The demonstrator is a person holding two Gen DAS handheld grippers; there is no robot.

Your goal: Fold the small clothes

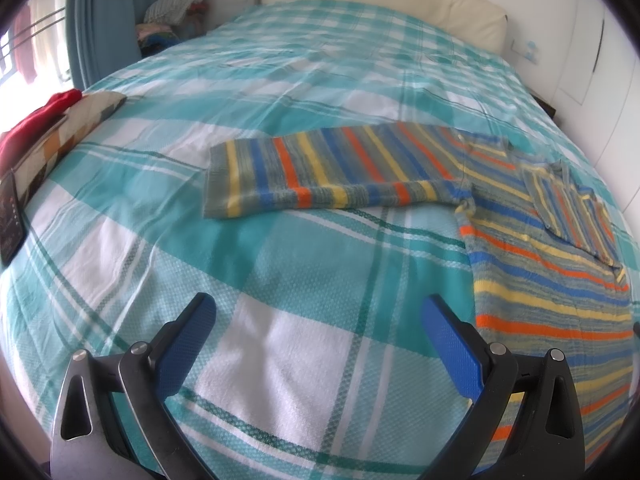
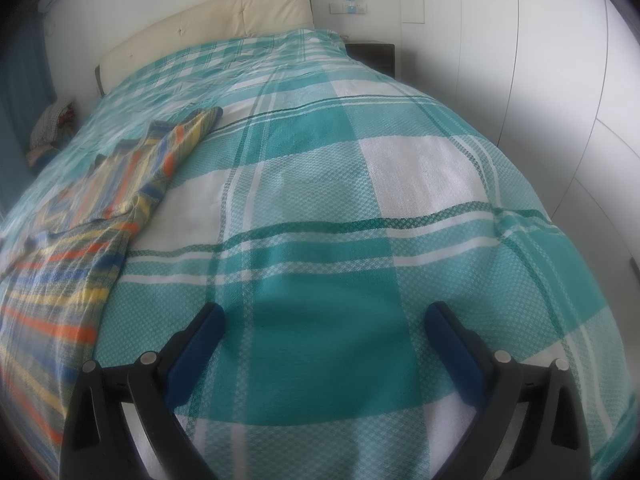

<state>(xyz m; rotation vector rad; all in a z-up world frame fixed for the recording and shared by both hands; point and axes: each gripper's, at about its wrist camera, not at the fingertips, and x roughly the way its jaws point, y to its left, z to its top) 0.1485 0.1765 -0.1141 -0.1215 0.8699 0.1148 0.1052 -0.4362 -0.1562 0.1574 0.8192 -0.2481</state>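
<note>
A small striped knit sweater (image 1: 540, 248) in blue, orange, yellow and grey lies flat on the teal plaid bedspread (image 1: 280, 272). Its left sleeve (image 1: 320, 168) stretches out to the left; the other sleeve is folded over the body. My left gripper (image 1: 320, 312) is open and empty, above the bedspread, left of the sweater's body and in front of the sleeve. In the right wrist view the sweater (image 2: 80, 216) lies at the left edge. My right gripper (image 2: 324, 320) is open and empty over bare bedspread (image 2: 360, 200), to the sweater's right.
A cream headboard (image 1: 440, 4) stands at the far end. A patterned pillow with red cloth (image 1: 52, 120) and a dark flat object (image 1: 10, 220) lie at the bed's left edge. Blue curtains (image 1: 100, 20) and piled clothes (image 1: 176, 16) are far left. White wardrobe doors (image 2: 560, 80) and a dark nightstand (image 2: 374, 56) are on the right.
</note>
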